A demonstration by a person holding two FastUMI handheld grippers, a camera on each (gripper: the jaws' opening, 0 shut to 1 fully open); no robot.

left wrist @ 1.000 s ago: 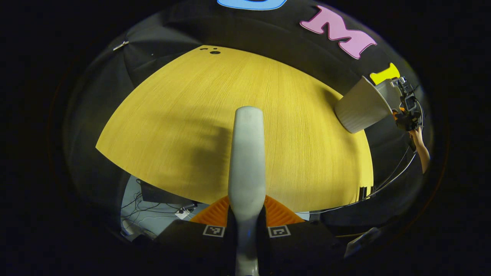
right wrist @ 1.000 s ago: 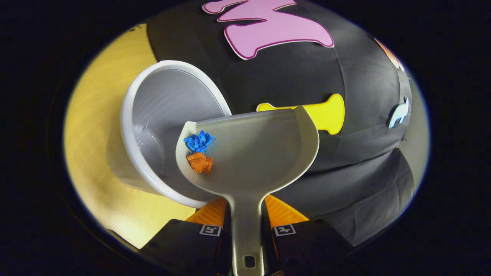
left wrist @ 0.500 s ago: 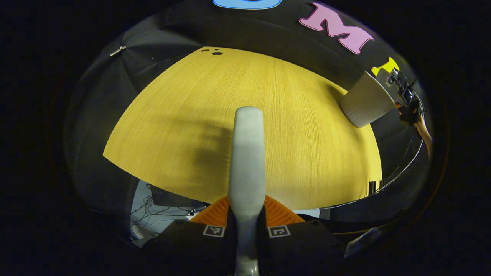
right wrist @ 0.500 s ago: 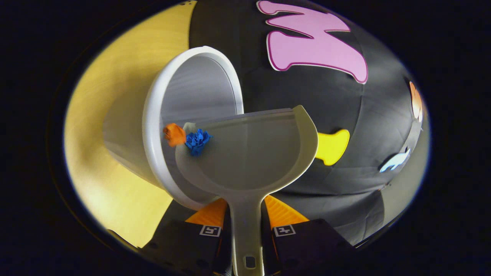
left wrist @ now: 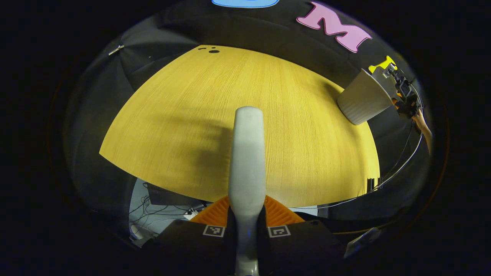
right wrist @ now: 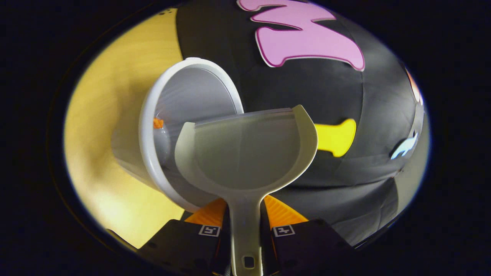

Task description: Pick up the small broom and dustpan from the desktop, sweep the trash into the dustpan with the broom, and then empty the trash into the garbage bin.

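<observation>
My right gripper [right wrist: 246,214] is shut on the handle of the pale grey dustpan [right wrist: 249,153], whose scoop is bare and tipped over the mouth of the white garbage bin [right wrist: 180,103]. An orange scrap of trash [right wrist: 157,123] lies inside the bin against its wall. My left gripper [left wrist: 246,212] is shut on the pale broom handle [left wrist: 247,153], which sticks out above the yellow wooden desktop [left wrist: 184,115]. Far right in the left gripper view stand the garbage bin [left wrist: 362,100] and the other gripper [left wrist: 403,96], held by a hand.
Two small dark holes [left wrist: 212,50] mark the desktop's far corner. Below the desk's near edge, cables and a dark box [left wrist: 161,199] lie on the floor. A cable [left wrist: 399,168] hangs from the other gripper along the desk's right side.
The dustpan tilted toward the bin and the blue and orange scraps slid off it into the bin; the scoop is now bare. The left gripper with the broom barely shifted.
</observation>
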